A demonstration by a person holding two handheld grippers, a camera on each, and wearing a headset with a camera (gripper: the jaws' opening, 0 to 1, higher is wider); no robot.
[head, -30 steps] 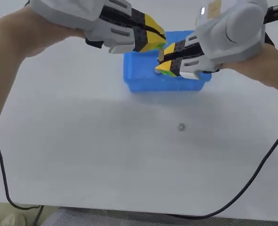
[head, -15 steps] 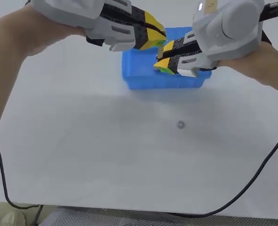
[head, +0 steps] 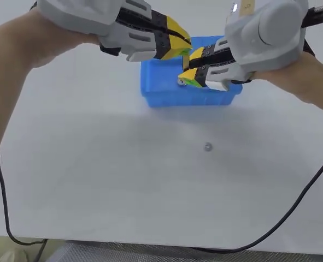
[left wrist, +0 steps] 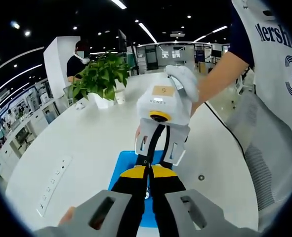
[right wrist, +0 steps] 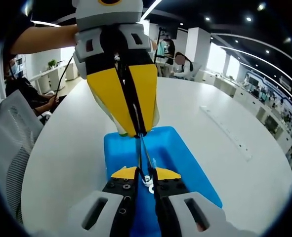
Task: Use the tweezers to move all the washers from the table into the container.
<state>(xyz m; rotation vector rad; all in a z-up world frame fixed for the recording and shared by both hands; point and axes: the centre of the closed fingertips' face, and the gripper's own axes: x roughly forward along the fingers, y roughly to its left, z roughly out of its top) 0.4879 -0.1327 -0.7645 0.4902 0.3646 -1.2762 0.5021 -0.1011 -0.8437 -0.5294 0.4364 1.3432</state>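
Note:
A blue container (head: 166,93) stands at the back middle of the white table. My left gripper (head: 178,45) comes in from the upper left, shut on the back end of thin metal tweezers (right wrist: 140,148). My right gripper (head: 186,76) faces it from the right, shut on the tweezers' front part over the container (right wrist: 185,163). A small washer (right wrist: 147,180) sits at the tweezers' tips between my right gripper's (right wrist: 146,174) jaws, above the blue floor. One more washer (head: 207,146) lies on the table in front of the container, also seen in the left gripper view as a washer (left wrist: 201,177).
A black cable (head: 292,207) trails over the table's right front and another hangs at the left edge (head: 1,202). A potted plant (left wrist: 104,76) and a power strip (left wrist: 54,185) are farther off on the table. An office chair (right wrist: 12,143) stands beside it.
Both grippers have stayed over the container with the tweezers, shifting only slightly. The loose washer has not moved on the table.

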